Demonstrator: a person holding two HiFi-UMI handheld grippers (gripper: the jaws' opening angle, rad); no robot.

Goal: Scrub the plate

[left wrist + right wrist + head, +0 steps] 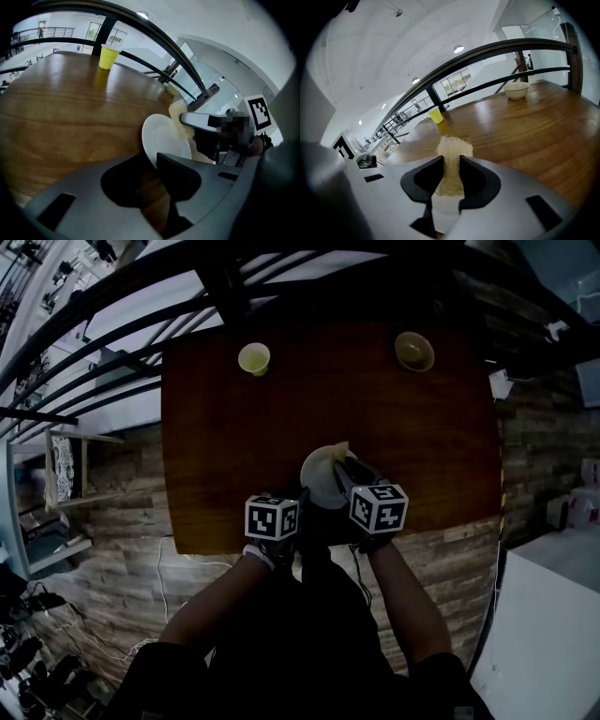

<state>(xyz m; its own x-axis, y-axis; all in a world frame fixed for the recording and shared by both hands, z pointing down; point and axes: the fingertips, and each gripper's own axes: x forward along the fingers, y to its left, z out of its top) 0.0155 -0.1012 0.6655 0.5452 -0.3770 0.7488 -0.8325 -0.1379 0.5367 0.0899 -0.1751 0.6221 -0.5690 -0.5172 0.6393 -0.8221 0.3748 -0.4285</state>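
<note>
Clearly, both grippers are busy near the front edge of the wooden table (234, 418). In the left gripper view, the left gripper (151, 161) has its jaws closed on the lower rim of the white plate (164, 138). The plate stands tilted on its edge, and its lower part is cut off behind the jaws. We cannot tell whether it touches the table.

In the right gripper view, the right gripper (451, 164) has its jaws pressed together on a beige scrub pad (453, 146). The fibrous top of the pad sticks out beyond the jaw tips. Under the pad a white surface shows between the jaws, but we cannot say for sure that it is the plate. From the left gripper view, the pad lies against the upper right rim of the plate.

From the head view we see little of this. The two marker cubes (272, 518) and the dark arms cover the jaws, and only a part of the plate shows between them.

A yellow cup (253, 358) and a bowl (413, 351) stand at the far side of the table, well apart from each other. What is inside them is too small to make out.
</note>
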